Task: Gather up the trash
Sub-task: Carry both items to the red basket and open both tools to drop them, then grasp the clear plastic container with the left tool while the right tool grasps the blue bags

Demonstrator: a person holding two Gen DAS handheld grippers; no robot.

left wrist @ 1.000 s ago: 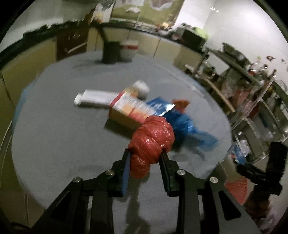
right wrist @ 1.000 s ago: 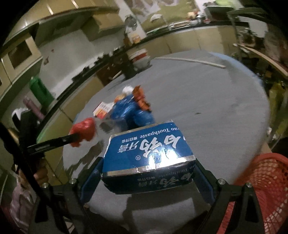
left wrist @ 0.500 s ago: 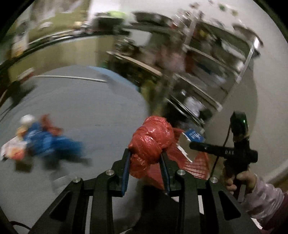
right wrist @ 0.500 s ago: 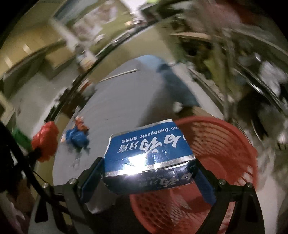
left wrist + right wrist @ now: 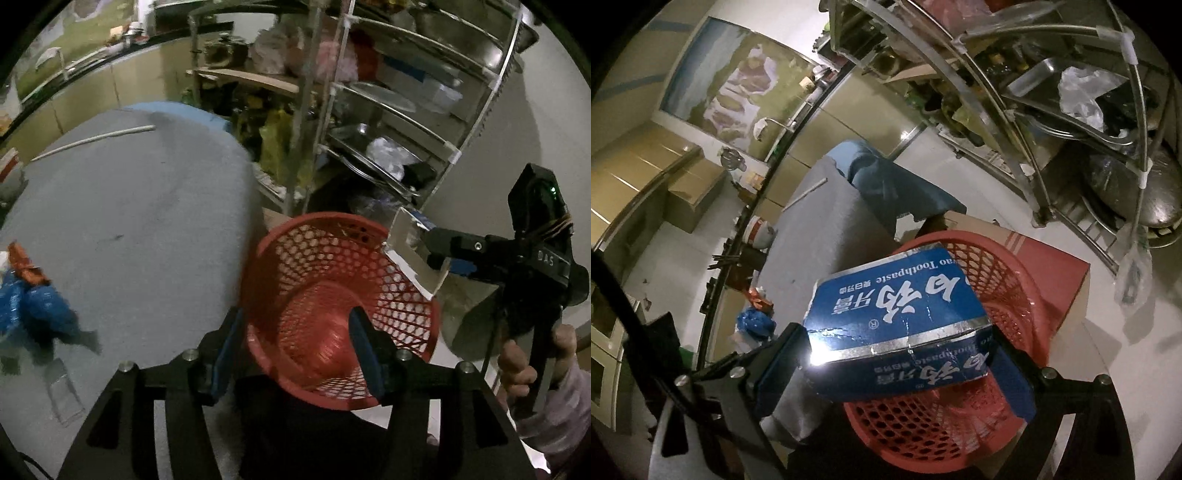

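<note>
My left gripper is open and empty over the red mesh basket; the red knotted bag lies inside it, hard to tell from the red bottom. My right gripper holds a blue toothpaste box between its fingers above the same basket. That box also shows in the left wrist view, held over the basket's right rim. A blue bag and an orange wrapper lie on the grey table.
A metal shelf rack with pans and bags stands behind the basket. A thin white stick lies at the table's far edge. A cardboard box sits under the basket. Kitchen cabinets line the far wall.
My left gripper swung from the table to over the basket, opened and let go of the red bag. My right gripper carried the toothpaste box over the basket.
</note>
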